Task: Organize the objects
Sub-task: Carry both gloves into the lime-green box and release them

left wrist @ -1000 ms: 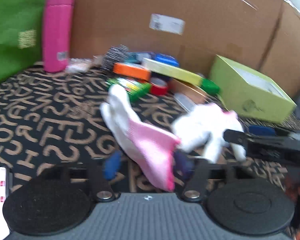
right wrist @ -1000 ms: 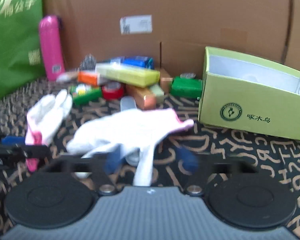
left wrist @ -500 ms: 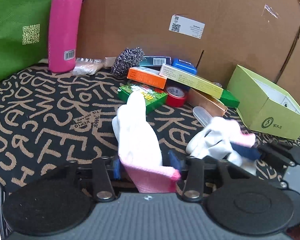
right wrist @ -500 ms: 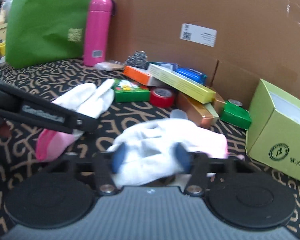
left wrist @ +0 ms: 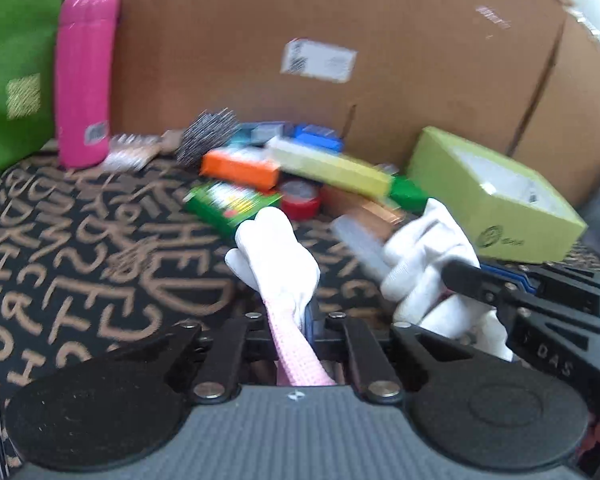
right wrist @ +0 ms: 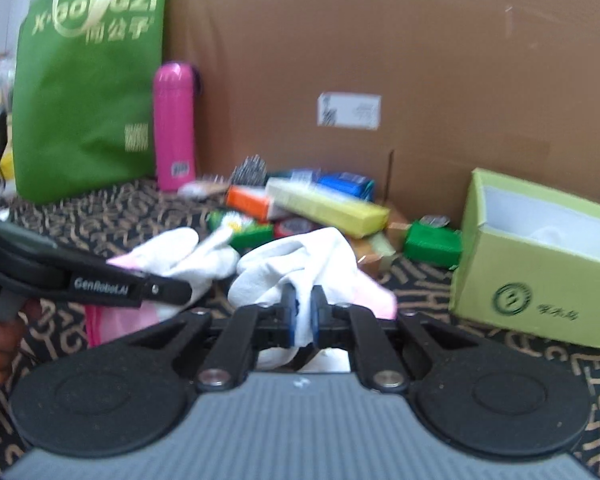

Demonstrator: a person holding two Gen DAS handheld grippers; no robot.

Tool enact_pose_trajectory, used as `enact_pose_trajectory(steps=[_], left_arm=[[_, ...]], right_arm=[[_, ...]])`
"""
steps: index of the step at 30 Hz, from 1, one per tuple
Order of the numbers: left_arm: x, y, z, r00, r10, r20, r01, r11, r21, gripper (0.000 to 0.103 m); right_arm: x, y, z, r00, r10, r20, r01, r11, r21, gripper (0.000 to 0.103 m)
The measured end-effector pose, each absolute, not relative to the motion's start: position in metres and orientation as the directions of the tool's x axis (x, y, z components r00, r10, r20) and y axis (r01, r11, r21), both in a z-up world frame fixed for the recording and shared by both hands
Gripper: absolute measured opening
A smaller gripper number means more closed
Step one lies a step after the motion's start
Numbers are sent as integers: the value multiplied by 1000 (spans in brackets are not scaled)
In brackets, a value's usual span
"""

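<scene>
Nearest the left wrist camera, the left gripper (left wrist: 296, 320) is clamped on a white sock with a pink cuff (left wrist: 278, 264). Beside it, the right gripper (right wrist: 303, 312) pinches a second white sock (right wrist: 296, 260) just as tightly, above the patterned cloth (left wrist: 100, 248). Farther back lie small boxes (right wrist: 324, 204), an open green box (right wrist: 540, 268) and a pink bottle (right wrist: 174, 124).

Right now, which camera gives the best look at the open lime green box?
The right wrist view: the lime green box sits large, showing its logo face and white interior. The left wrist view shows it smaller and more blurred at the right edge.
</scene>
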State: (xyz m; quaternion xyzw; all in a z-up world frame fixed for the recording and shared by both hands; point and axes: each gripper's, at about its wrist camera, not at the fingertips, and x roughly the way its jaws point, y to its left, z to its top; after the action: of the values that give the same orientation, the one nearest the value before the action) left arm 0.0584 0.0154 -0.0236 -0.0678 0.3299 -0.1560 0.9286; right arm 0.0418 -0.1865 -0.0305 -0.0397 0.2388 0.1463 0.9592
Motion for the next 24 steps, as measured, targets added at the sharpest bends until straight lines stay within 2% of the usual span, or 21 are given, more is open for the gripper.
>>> enact_pose_trajectory(steps=[4,11,19,24], left_arm=[[58,-10,8,741,-422,-523,355,907,-227,8],[85,-90,62,693,-584,-422,553,807,-208,8],[148,-194,75,581,-696,-422,640,711,-291,8],[182,-246,61,533,-714,-453,639,691,-338,8]], right_arm=[[34,-215,-4,889,225,-398,-250,968,-11,7],[33,-282,45,957,49,-285,-77,993,-89,7],[69,-360,60,956,-170,-239,126,974,-188,7],[104,-405,39,928,-236,-288,190,966,-178,7]])
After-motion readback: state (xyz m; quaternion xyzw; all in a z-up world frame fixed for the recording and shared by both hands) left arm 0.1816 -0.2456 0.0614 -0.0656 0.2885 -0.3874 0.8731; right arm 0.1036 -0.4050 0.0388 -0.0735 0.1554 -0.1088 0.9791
